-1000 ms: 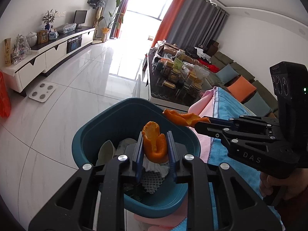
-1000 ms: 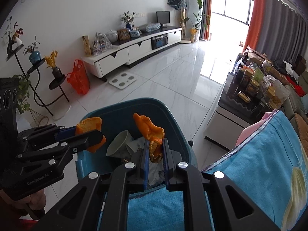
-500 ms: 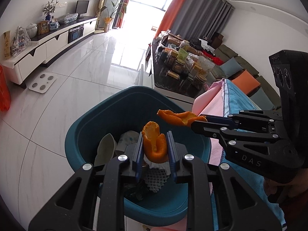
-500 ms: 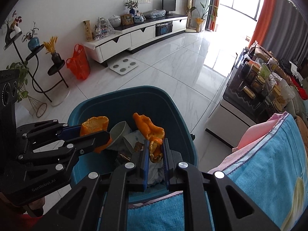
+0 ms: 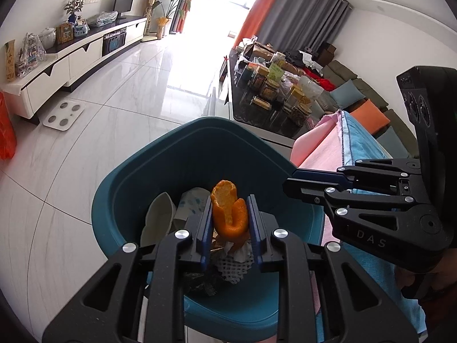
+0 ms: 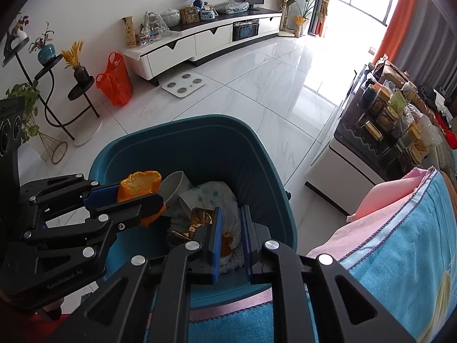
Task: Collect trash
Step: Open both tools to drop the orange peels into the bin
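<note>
Now | your left gripper (image 5: pixel 230 204) clamps the orange peel (image 5: pixel 228 214) upright, over the near side of the blue bin (image 5: pixel 200 123), so letting go should drop it in | your right gripper (image 6: pixel 231 210), on the right, is slightly parted and empty above the trash

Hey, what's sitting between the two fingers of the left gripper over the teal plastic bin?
A curled orange peel, pinched upright by the left gripper over the teal plastic bin. The left wrist view shows it plainly.
</note>
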### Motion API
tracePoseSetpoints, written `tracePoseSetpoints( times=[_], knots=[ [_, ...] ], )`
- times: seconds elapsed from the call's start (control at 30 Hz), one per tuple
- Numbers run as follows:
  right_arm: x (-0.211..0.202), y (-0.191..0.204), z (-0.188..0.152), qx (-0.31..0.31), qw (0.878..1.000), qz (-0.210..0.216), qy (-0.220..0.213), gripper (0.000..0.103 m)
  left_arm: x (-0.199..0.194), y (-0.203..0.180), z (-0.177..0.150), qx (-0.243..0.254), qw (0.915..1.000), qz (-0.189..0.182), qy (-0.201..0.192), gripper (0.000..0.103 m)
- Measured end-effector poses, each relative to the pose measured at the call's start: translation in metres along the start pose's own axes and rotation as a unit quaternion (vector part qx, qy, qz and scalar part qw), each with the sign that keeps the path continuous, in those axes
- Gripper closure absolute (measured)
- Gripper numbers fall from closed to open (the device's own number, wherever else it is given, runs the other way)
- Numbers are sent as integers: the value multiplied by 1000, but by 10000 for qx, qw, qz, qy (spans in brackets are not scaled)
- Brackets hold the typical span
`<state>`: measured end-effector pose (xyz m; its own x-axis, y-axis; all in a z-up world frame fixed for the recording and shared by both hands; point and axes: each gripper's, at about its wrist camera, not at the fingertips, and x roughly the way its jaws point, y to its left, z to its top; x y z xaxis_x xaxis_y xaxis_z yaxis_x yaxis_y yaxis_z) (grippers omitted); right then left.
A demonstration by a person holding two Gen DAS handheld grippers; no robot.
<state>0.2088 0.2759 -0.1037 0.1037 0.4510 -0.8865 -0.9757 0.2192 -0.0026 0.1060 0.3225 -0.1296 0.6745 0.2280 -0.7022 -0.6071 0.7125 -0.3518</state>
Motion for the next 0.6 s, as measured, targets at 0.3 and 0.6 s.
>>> tracePoseSetpoints(
  times=[0.3, 0.6],
  knots=[
    [2, 2, 3, -15, 10000, -4, 10, 91, 6, -1, -2, 28, 9999, 7, 105, 76],
    [-7, -4, 3, 67, 9999, 32, -128, 78, 8, -1, -2, 24, 9999, 47, 117, 57]
  ],
)
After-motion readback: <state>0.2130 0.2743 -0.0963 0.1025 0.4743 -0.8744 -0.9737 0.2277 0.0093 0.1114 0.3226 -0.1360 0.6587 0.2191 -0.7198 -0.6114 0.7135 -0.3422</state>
